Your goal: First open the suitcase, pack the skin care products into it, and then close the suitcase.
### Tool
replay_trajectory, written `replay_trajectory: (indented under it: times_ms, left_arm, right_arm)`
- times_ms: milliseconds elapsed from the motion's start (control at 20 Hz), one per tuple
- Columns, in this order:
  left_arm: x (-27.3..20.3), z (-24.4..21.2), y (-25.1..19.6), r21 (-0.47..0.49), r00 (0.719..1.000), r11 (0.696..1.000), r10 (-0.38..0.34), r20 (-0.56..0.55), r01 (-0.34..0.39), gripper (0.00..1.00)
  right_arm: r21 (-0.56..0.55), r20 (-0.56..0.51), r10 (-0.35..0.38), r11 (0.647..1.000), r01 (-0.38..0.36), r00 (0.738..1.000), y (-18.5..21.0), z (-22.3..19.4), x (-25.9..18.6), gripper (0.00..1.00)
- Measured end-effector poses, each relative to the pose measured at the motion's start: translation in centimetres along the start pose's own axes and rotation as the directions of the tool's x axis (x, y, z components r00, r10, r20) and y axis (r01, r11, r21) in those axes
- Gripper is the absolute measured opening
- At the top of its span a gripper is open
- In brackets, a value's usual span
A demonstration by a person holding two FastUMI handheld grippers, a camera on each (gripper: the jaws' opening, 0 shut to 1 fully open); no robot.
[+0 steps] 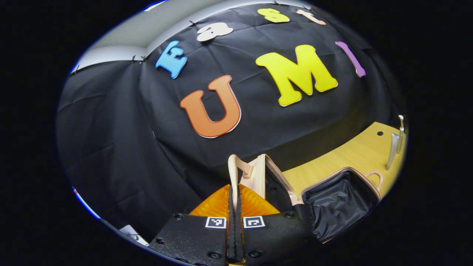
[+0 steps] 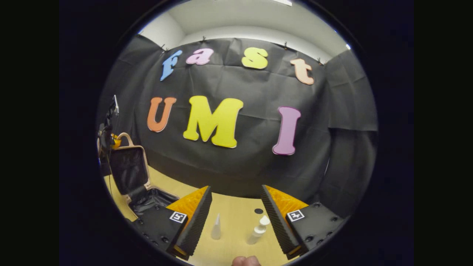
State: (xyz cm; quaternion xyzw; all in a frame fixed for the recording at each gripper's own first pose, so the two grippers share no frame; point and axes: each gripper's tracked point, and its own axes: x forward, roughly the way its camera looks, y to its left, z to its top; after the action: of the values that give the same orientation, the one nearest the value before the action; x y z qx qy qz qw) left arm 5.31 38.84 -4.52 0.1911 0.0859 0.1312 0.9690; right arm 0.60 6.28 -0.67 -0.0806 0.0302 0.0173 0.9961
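Note:
In the left gripper view my left gripper (image 1: 234,188) is shut on the beige handle (image 1: 238,168) of the suitcase lid (image 1: 258,177), holding the lid upright. The suitcase base (image 1: 340,199) lies open, showing black lining. The right gripper view has the open suitcase (image 2: 129,168) at far left, with the left gripper (image 2: 108,138) at its top edge. My right gripper (image 2: 235,190) is open low over the table. Between its fingers stand a small cone-topped bottle (image 2: 216,227) and a white pump bottle (image 2: 258,231), neither touched. Both bottles (image 1: 394,146) also stand beyond the case.
The yellow wooden table (image 2: 236,210) has a small dark hole (image 2: 258,211) just behind the bottles. Black cloth walls close in the back and sides. A fingertip of the person's hand (image 2: 245,261) shows at the bottom edge.

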Motion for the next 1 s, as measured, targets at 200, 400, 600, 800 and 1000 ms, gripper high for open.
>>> replay_trajectory:
  times_ms: [200,400,600,800,1000]
  left_arm:
    - [3.6,-5.4,4.0,-0.153,0.998,0.988,0.024,-0.052,-0.032,0.03]
    - [6.5,-12.8,5.8,-0.305,0.989,0.951,0.009,-0.148,-0.054,0.03]
    - [7.4,-21.3,5.4,-0.472,0.962,0.878,-0.063,-0.264,-0.072,0.03]
    - [7.9,-26.2,3.9,-0.599,0.936,0.798,-0.157,-0.316,-0.069,0.03]
    - [7.7,-27.9,3.2,-0.605,0.918,0.793,-0.182,-0.353,-0.075,0.11]
  right_arm:
    - [-0.021,-0.027,0.028,0.999,-0.029,0.999,2.8,-0.3,-0.2,0.79]
    - [-0.054,-0.023,0.029,0.998,-0.031,0.999,4.3,0.2,-0.1,0.79]
    - [-0.067,-0.067,0.027,0.997,-0.031,0.997,5.1,-1.0,0.8,0.79]
    - [-0.049,-0.130,0.032,0.998,-0.039,0.991,6.2,-2.7,1.5,0.79]
    - [-0.056,-0.131,0.051,0.997,-0.059,0.990,7.3,-2.8,2.0,0.79]
